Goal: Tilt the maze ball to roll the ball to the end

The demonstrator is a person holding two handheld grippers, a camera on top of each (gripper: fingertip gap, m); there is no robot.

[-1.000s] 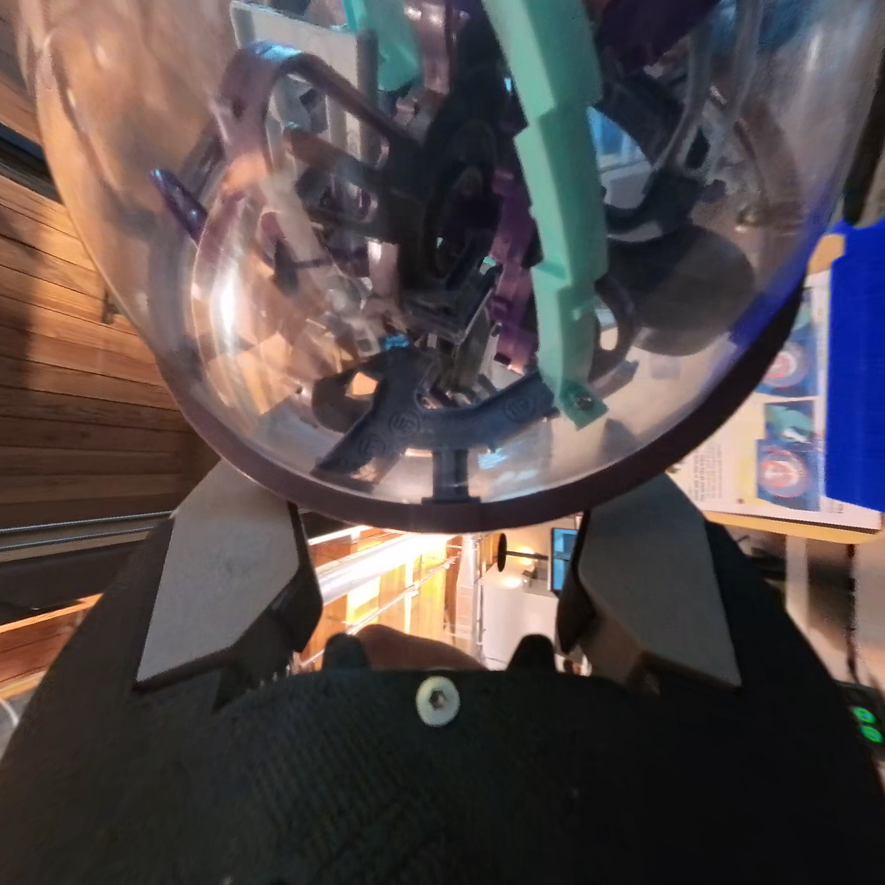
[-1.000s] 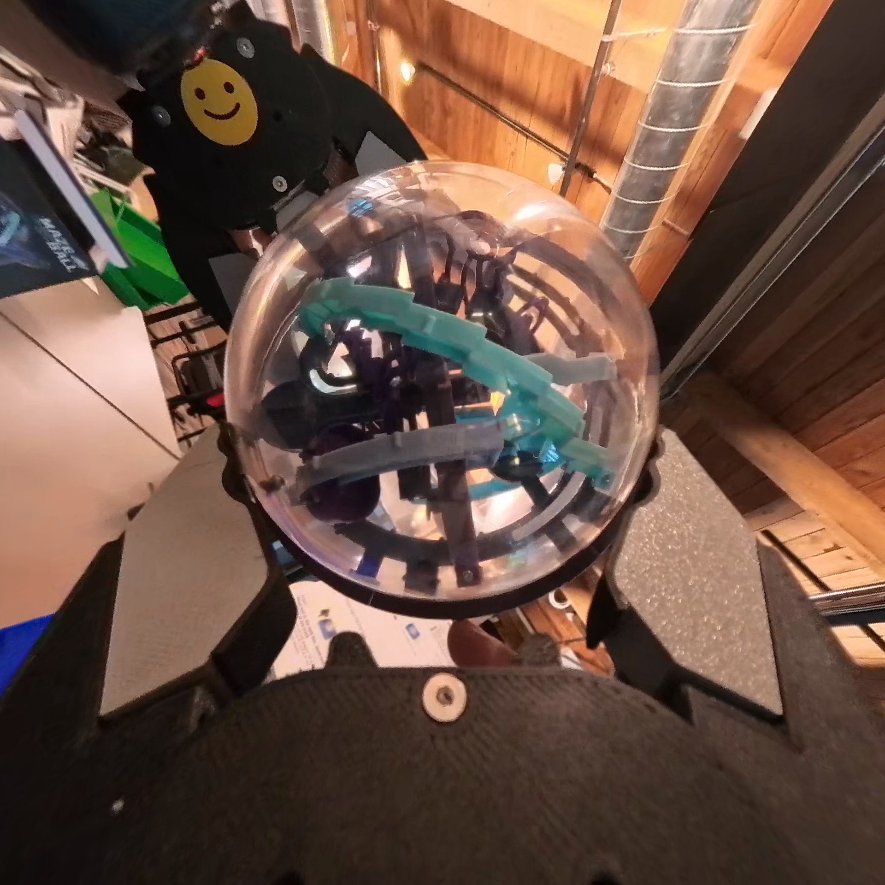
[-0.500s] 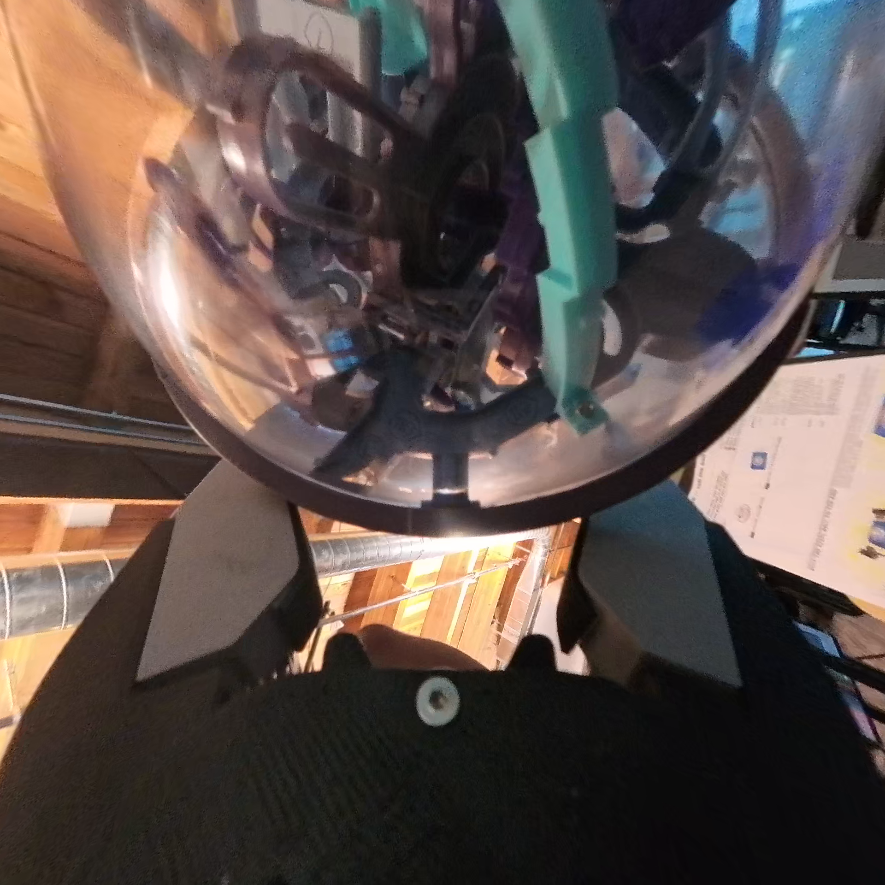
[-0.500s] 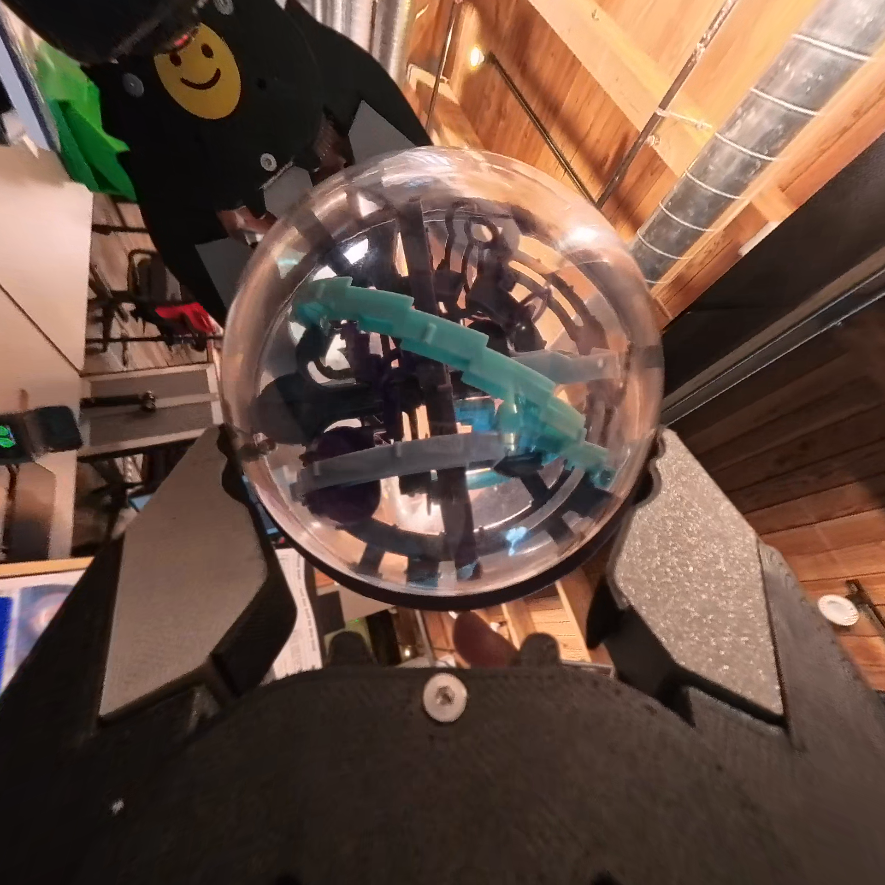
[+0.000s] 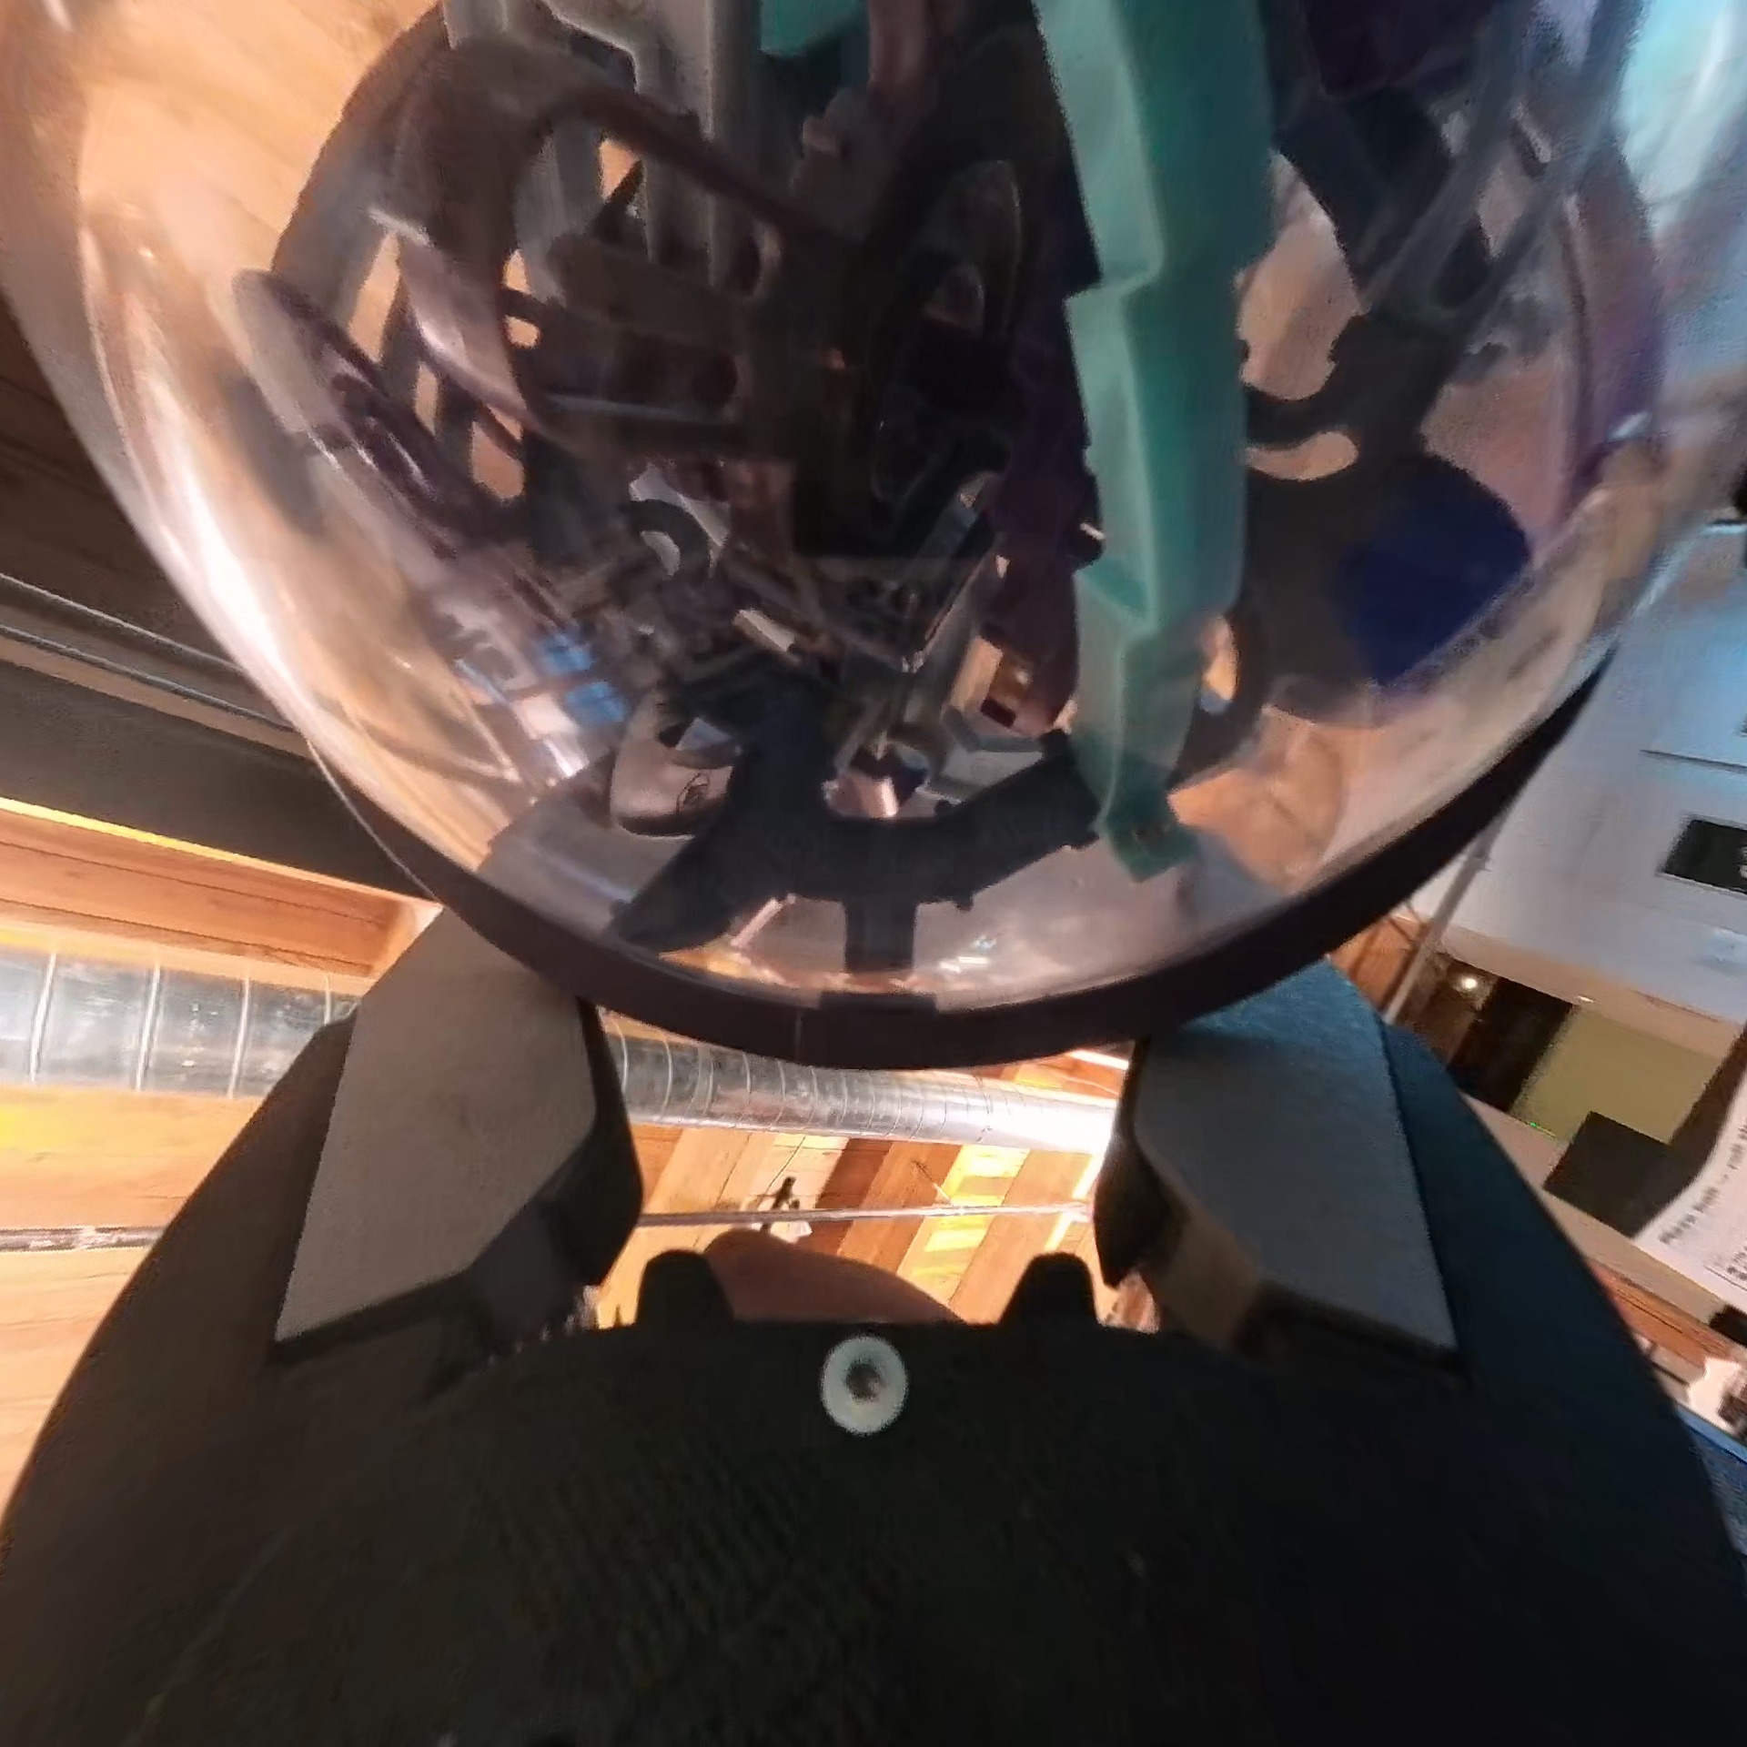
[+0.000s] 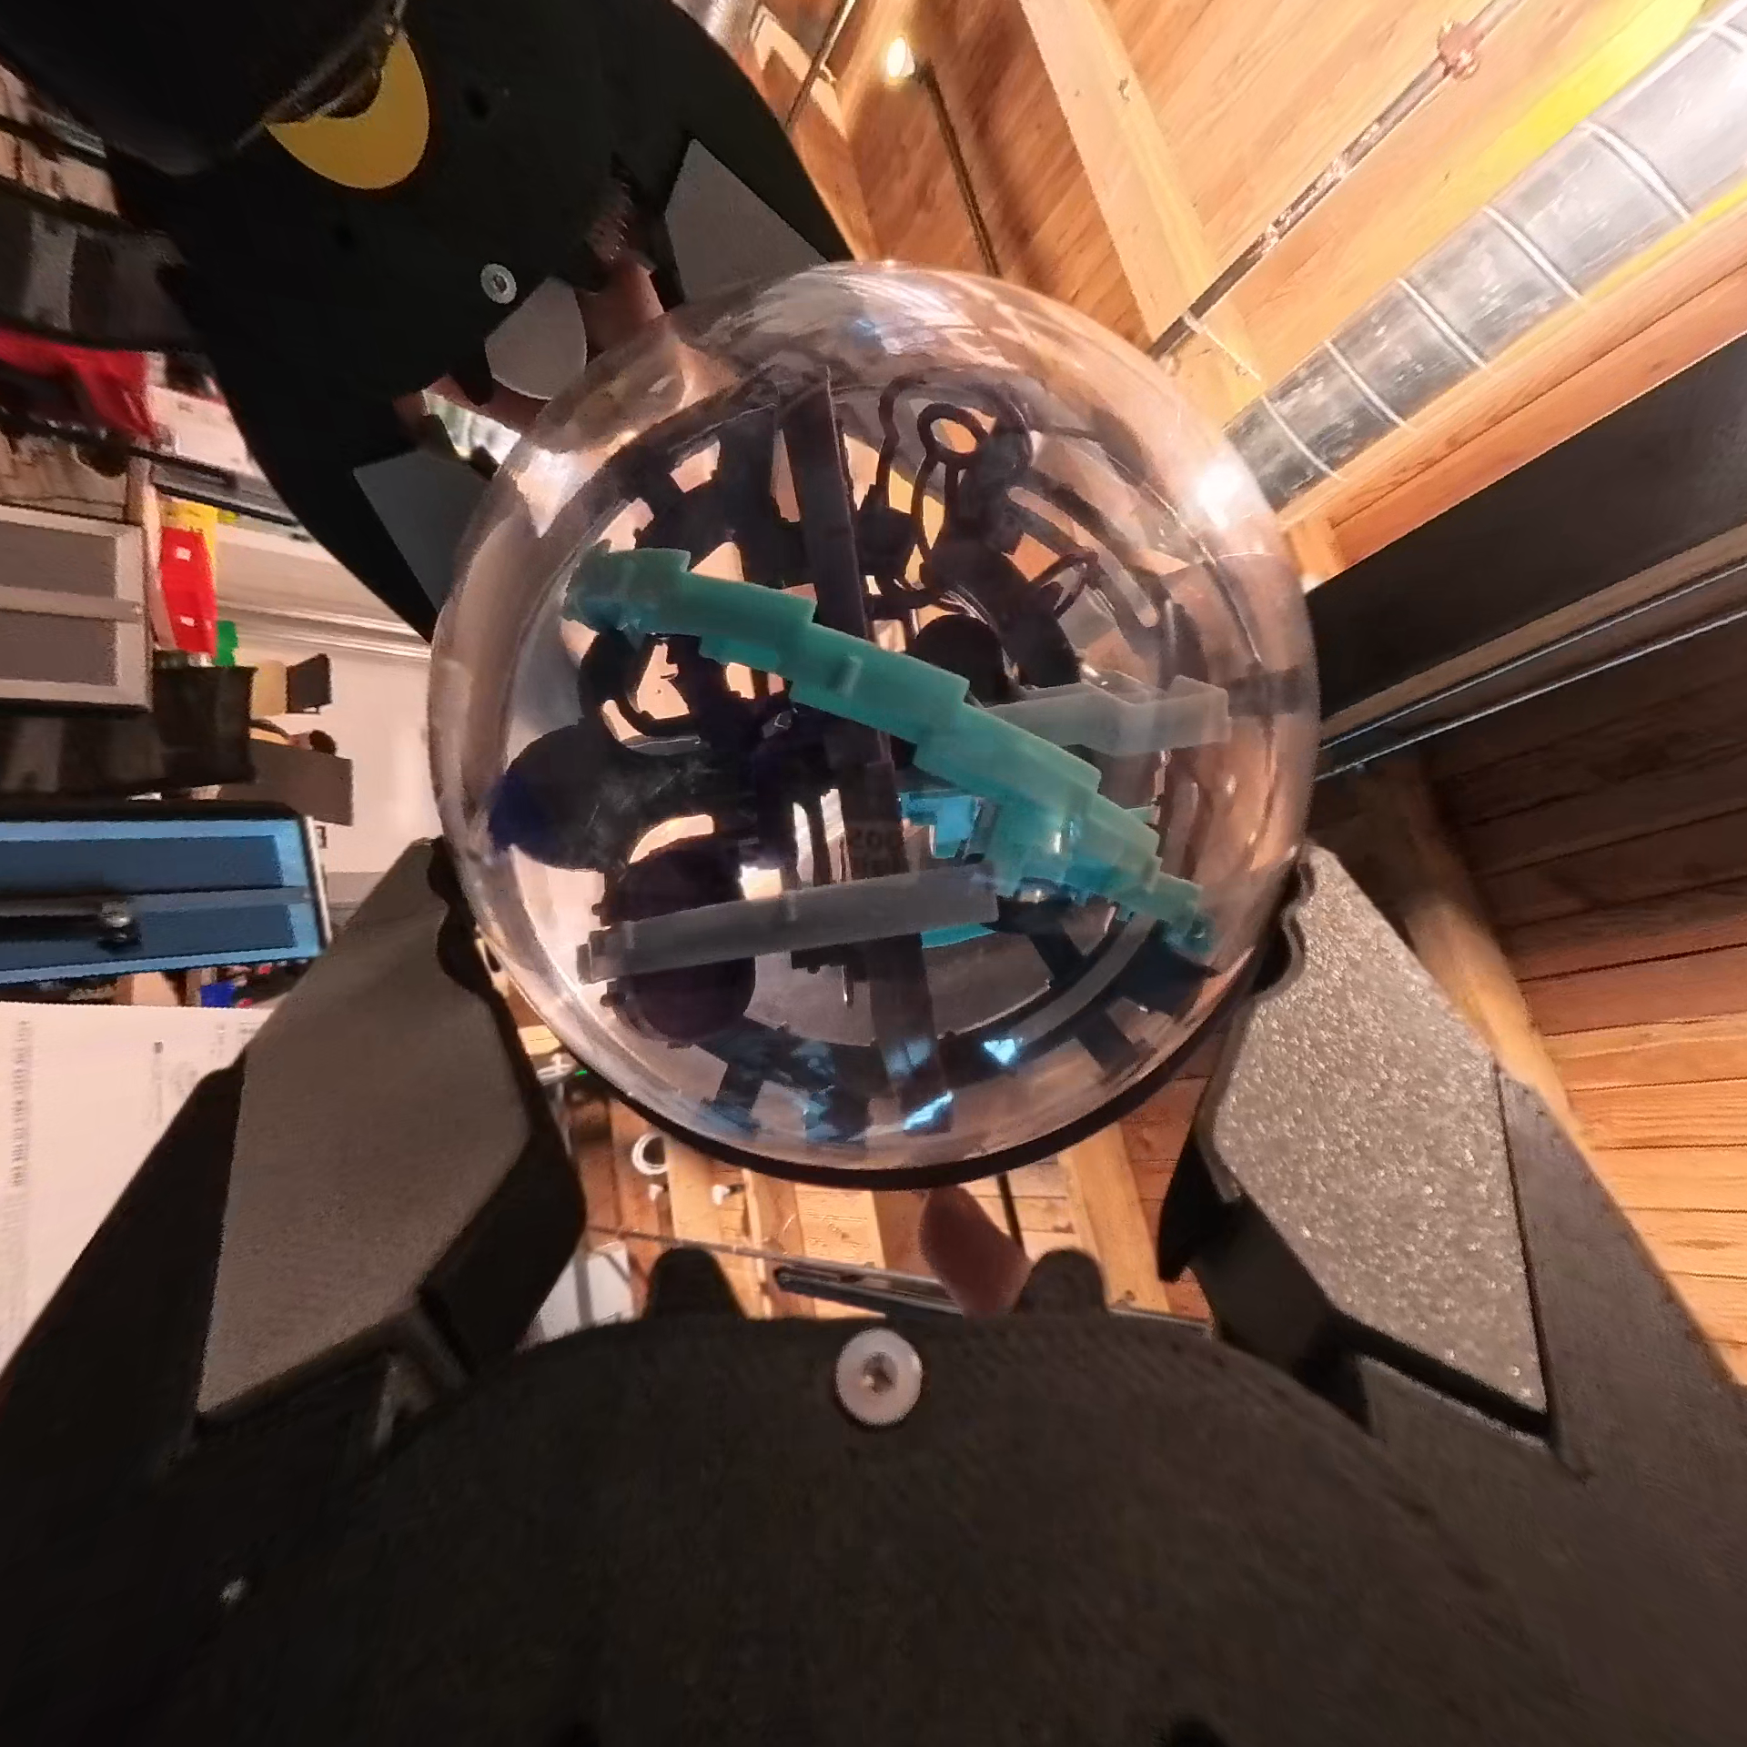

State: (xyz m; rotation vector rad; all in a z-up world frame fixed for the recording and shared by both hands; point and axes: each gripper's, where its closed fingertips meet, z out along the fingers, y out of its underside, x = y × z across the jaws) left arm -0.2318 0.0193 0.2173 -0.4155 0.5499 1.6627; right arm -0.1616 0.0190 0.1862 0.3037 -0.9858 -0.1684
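We record the left gripper (image 6: 605,378) at far left, its grey pads (image 6: 529,350) set against the upper left of the clear maze ball (image 6: 870,718). At centre, the sphere hangs aloft, teal track (image 6: 879,700) slanting across it. The right gripper (image 6: 870,898) clamps it, wide fingers (image 6: 1323,1021) pressing both flanks at the dark seam.
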